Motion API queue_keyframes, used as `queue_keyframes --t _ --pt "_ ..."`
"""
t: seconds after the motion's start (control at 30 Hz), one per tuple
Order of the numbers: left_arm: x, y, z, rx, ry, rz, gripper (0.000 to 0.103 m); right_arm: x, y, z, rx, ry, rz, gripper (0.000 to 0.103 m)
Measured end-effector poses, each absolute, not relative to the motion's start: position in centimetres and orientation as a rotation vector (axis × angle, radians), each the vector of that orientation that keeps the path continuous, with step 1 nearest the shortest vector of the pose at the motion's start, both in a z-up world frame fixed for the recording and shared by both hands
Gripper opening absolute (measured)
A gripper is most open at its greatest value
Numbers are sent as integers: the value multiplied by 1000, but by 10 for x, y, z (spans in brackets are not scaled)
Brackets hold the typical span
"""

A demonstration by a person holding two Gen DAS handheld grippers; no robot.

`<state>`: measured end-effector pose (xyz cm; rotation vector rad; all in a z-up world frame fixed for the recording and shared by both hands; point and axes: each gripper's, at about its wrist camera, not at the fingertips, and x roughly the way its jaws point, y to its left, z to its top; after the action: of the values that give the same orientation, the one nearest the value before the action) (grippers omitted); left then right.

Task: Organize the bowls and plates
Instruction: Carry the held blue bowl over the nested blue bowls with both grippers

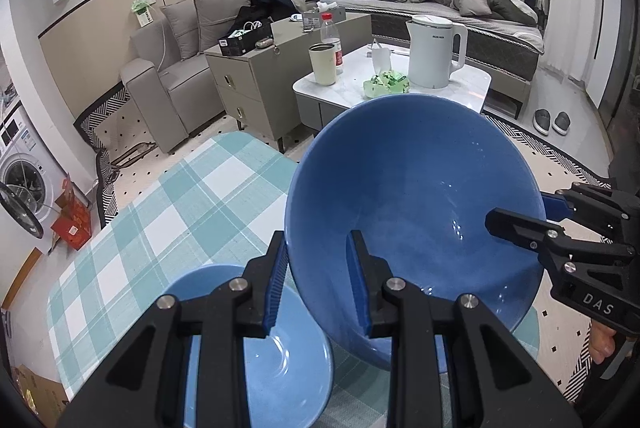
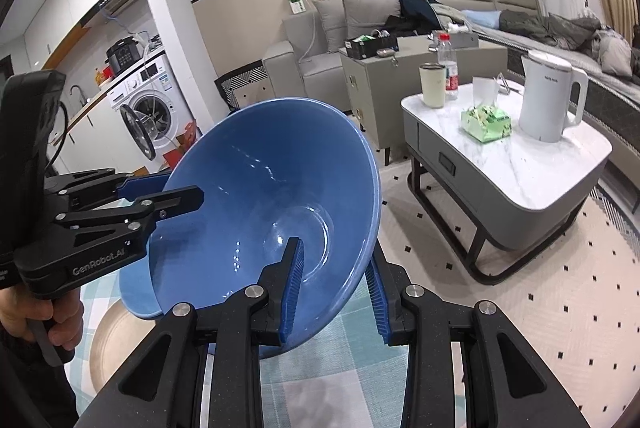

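Covering the table, teal-checked cloth (image 1: 192, 196); beyond, grey sofa (image 1: 188, 40).

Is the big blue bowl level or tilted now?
Tilted: the big blue bowl is held by both tongs, and its empty inside faces the cameras.

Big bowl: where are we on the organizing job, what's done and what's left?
Done: nothing visibly stacked yet. In hand: the big bowl is off the table, tilted, left gripper and right gripper each clamped on its rim. Left: set it down or nest it; a small bowl on the checked cloth and a tan plate wait.
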<state>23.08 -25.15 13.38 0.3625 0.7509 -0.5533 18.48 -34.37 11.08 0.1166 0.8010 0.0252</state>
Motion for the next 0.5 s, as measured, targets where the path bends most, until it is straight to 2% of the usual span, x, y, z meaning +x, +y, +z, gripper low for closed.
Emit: queue_keyframes --t 0.5 --pt "232 -208 147 321 719 -491 28 190 -301 126 63 788 80 32"
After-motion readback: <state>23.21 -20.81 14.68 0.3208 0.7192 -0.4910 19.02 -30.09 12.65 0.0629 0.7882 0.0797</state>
